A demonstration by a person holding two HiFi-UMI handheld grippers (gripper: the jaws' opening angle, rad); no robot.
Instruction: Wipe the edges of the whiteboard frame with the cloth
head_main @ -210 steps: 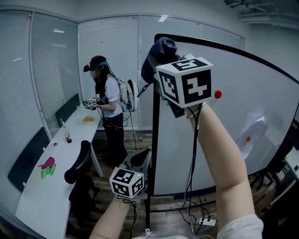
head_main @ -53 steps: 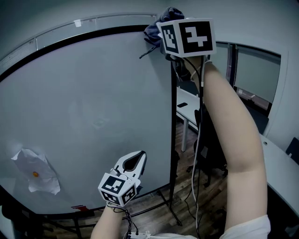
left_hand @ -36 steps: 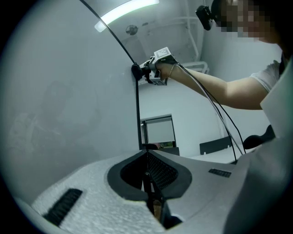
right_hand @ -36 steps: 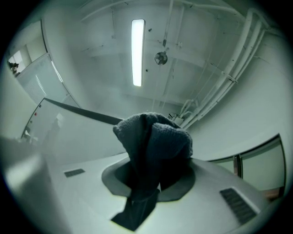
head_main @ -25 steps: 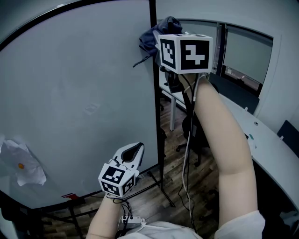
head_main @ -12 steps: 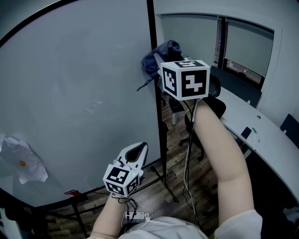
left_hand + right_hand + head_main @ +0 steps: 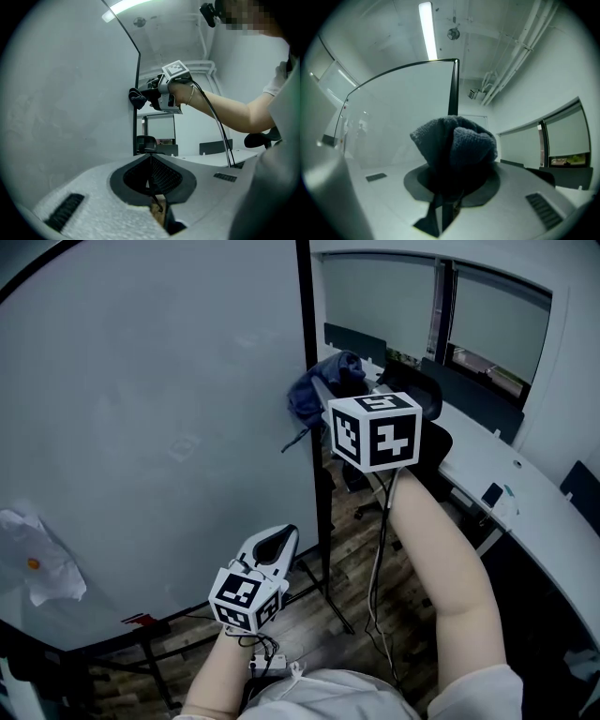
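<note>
Starting closest in, the left tongs (image 7: 278, 536) hang low in front of the board, clenched on nothing, pads pressed flat together in the left gripper view and taking no part in the wipe. Up past the raised forearm, the right tongs (image 7: 330, 401) are clamped on the cloth (image 7: 323, 382), a dark knitted wad. The right gripper view shows it bunched up and bulging out over the jaws, with one loose strand dangling. That cloth sits against the black upright edge of the whiteboard frame (image 7: 306, 324), about halfway down it, and from the left gripper view it looks pressed right onto the rail. My read: it is light, soft and floppy, so it will mould round the narrow edge nicely, but it can also drag and tug out on a corner. The deep bite through the middle of the bunch looks like the right hold, leaving padding out front. The frame itself seems stiff and smooth, though the stand may rock under a hard push. Farther back lies the white bench (image 7: 525, 498).
</note>
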